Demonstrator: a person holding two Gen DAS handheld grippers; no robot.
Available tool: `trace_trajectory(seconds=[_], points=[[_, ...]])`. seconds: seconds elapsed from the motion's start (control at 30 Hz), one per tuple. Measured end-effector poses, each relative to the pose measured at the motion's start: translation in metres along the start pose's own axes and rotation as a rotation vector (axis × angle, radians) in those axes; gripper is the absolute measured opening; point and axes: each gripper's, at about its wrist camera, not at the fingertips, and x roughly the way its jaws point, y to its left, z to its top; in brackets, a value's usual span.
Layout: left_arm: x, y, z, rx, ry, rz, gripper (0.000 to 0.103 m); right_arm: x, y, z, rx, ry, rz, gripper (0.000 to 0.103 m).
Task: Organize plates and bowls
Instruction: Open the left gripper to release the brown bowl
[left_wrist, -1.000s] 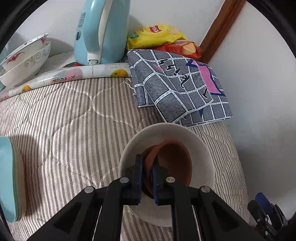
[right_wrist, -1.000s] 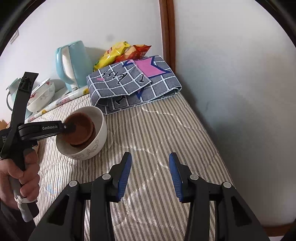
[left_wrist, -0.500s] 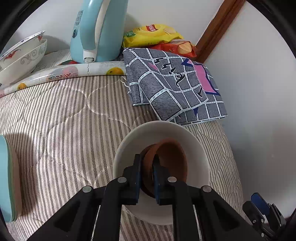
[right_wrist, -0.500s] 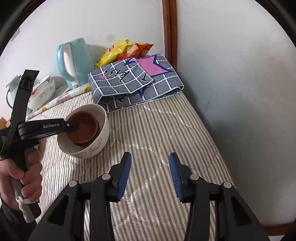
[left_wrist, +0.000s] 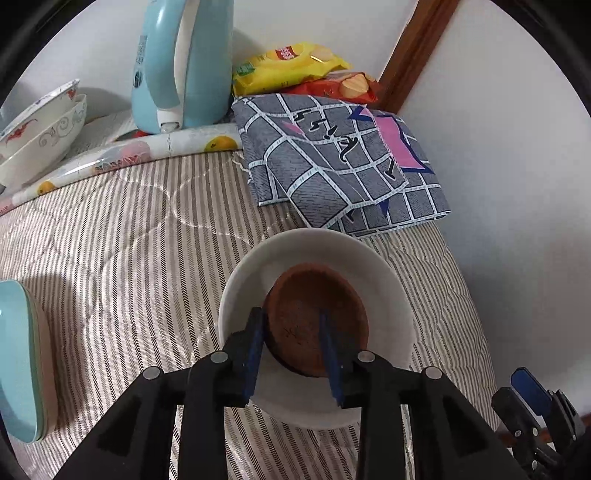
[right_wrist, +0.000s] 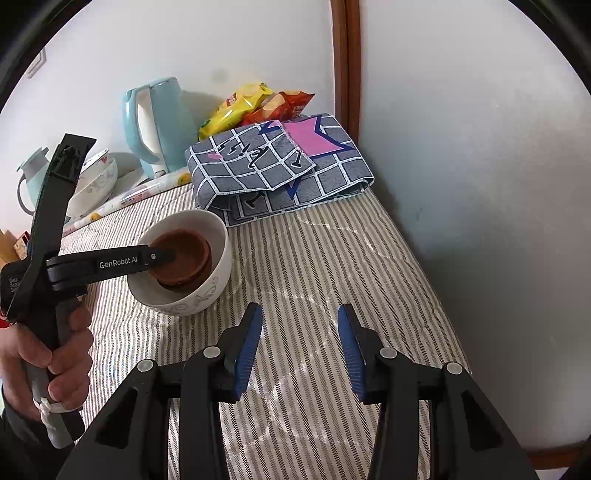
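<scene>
Brown bowl (left_wrist: 314, 317) sits nested in white bowl (left_wrist: 314, 258); my left gripper (left_wrist: 291, 328) is opening astride its rim, pads clear. Right gripper (right_wrist: 299, 332) parted, empty.

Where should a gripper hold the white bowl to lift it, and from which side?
Grip the white bowl by its rim, coming from above, one finger inside and one outside. The wall is thin and upright. Probably choose the right part of the rim, which the brown bowl and left gripper leave free.

1. The left wrist view looks steeply down, close over the white bowl (left_wrist: 314, 325) on the striped bed (left_wrist: 129, 240).
2. The right wrist view looks down from farther back.
3. Both share the bowl, kettle (left_wrist: 181, 62) and folded cloth (left_wrist: 340, 162).
</scene>
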Motion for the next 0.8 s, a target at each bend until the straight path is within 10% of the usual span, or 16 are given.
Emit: trace_trajectory(seconds=[0.8], points=[[-0.035,0.039,0.002,-0.059,-0.032,0.034,0.029,0.036,0.024,0.037,0.0,0.015,0.123,0.046]])
